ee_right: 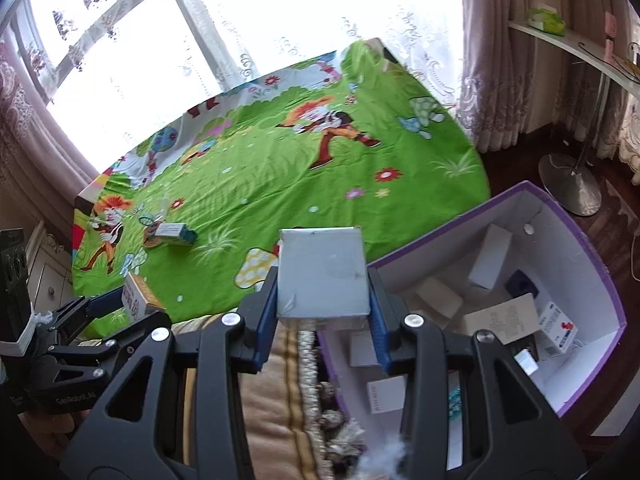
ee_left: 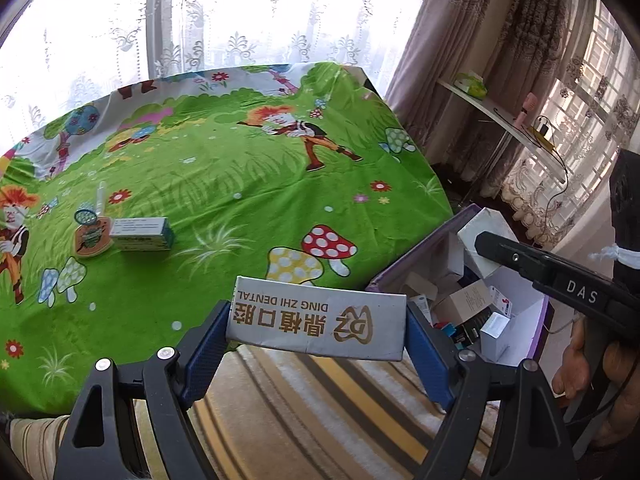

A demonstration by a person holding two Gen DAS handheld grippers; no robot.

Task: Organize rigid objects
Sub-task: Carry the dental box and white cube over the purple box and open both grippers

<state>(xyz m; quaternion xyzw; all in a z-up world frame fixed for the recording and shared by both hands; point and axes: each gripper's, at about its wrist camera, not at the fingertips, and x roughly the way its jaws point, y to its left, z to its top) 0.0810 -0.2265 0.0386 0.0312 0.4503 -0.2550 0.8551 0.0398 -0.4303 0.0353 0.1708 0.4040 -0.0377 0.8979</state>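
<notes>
While we held both tools over the striped rug (ee_left: 320,408), the purple bin (ee_right: 592,264) beside the bed stood open with many small cartons (ee_right: 490,262) lying loose inside. Our left tool (ee_left: 318,330) pinched the long dental box (ee_left: 316,326) by its ends; our right tool (ee_right: 322,280) pinched a grey box (ee_right: 323,276) between its blue pads, just beside the bin's near rim. On the green cartoon sheet (ee_left: 240,184) a teal carton (ee_left: 140,234) and an orange card (ee_left: 92,240) touched near the far left edge. Most of the sheet lay bare between them and the bin.
</notes>
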